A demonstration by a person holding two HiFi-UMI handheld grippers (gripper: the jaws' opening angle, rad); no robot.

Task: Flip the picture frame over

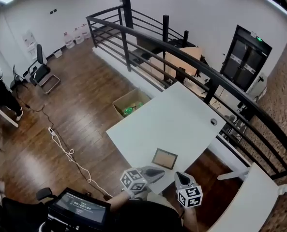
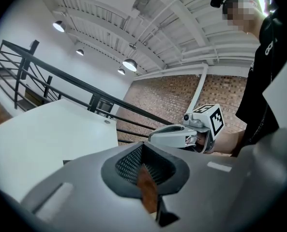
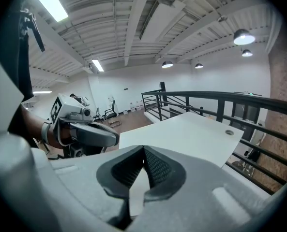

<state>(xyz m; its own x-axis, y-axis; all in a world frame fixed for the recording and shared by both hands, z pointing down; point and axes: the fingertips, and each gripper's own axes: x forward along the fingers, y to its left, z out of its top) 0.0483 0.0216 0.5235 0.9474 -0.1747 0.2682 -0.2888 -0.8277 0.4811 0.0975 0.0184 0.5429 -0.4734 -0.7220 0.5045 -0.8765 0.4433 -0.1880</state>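
Note:
The picture frame (image 1: 164, 158) lies flat on the white table (image 1: 172, 120), close to its near edge, showing a thin wooden border around a pale panel. My left gripper (image 1: 158, 173) hovers at the table's near edge just left of the frame, jaws shut and empty. Just right of the frame, my right gripper (image 1: 180, 177) is also shut on nothing. In the left gripper view the shut left gripper (image 2: 143, 167) faces the right gripper (image 2: 179, 135) over the table (image 2: 46, 129). In the right gripper view the closed right gripper (image 3: 143, 170) faces the left gripper (image 3: 87, 133).
A round cable hole (image 1: 213, 122) sits near the table's far right edge. A black railing (image 1: 182, 52) runs behind the table. An open cardboard box (image 1: 128, 104) stands on the wooden floor to the left. A second white table (image 1: 245, 202) is at the lower right, a screen (image 1: 78, 208) at the lower left.

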